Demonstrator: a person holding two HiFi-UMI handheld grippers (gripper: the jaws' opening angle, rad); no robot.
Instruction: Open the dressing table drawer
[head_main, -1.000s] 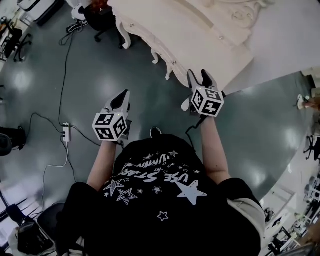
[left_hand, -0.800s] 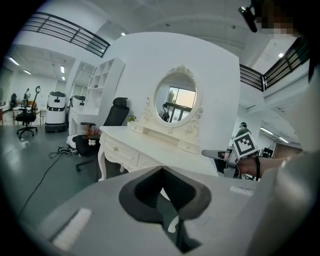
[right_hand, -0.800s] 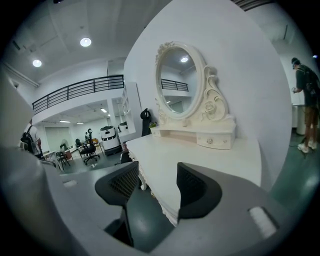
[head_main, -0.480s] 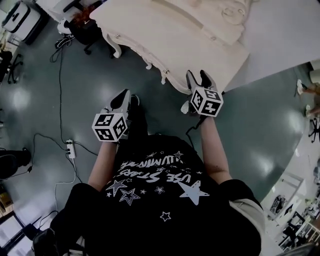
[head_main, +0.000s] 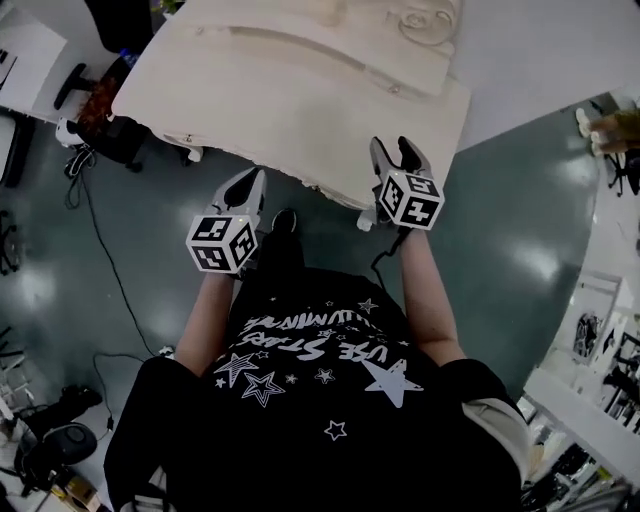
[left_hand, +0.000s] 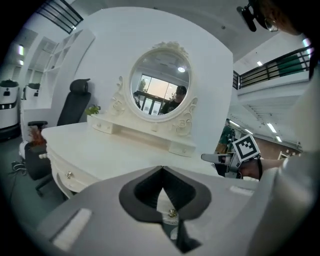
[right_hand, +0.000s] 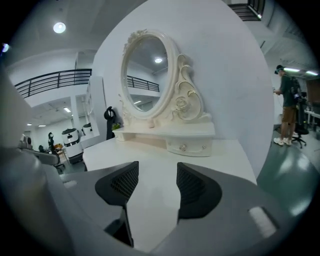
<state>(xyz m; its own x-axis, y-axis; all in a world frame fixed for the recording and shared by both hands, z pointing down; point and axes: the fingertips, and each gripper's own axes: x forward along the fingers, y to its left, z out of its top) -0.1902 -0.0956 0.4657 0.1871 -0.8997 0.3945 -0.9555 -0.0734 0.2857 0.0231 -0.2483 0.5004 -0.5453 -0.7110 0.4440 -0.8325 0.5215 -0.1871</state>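
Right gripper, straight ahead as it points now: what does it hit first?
Probably the dressing table top, seen between the jaws of the open right gripper; if it skims above that, the small drawer unit under the mirror. Depth is unclear.

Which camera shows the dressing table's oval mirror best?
The left gripper view: the oval mirror faces it nearly head-on, with the whole frame visible. The right gripper view sees it obliquely, narrowed. The head view catches only carved parts of its frame from above.
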